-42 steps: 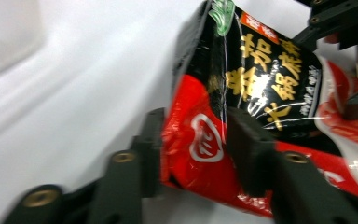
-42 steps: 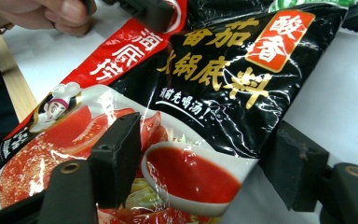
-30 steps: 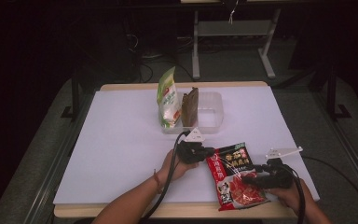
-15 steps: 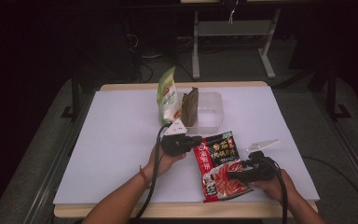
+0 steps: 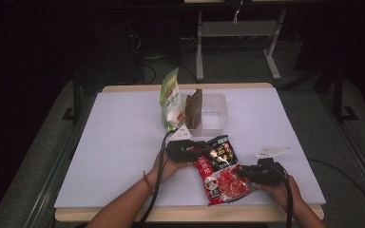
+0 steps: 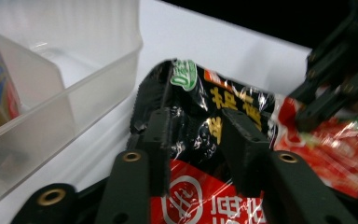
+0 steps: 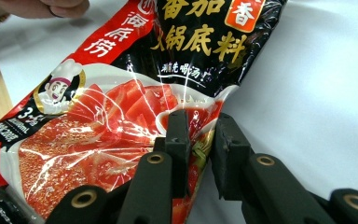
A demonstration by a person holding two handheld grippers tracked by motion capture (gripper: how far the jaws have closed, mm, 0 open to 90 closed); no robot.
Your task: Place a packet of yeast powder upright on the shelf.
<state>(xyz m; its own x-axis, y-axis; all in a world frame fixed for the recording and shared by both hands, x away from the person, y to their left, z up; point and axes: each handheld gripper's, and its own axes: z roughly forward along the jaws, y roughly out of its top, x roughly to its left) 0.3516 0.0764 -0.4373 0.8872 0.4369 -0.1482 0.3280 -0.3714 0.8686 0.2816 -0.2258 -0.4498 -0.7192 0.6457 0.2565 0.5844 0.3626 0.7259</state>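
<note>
Red-and-black soup-base packet [image 5: 221, 169] lies near table edge, right of centre, just near of the clear tub [image 5: 213, 112]. Right gripper [image 5: 253, 172] has just closed, pinching the packet's right edge. Left gripper [image 5: 200, 147] jaws have just been opening; they stand apart astride the packet's far end.

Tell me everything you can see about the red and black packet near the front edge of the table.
The packet is a glossy plastic pouch, black at the top with yellow characters and a green logo, red below with a tomato picture and a small chef figure. It lies flat on the white table, tilted. The right gripper is shut on its edge. The left gripper has just been opening; its jaws straddle the black end.
</note>
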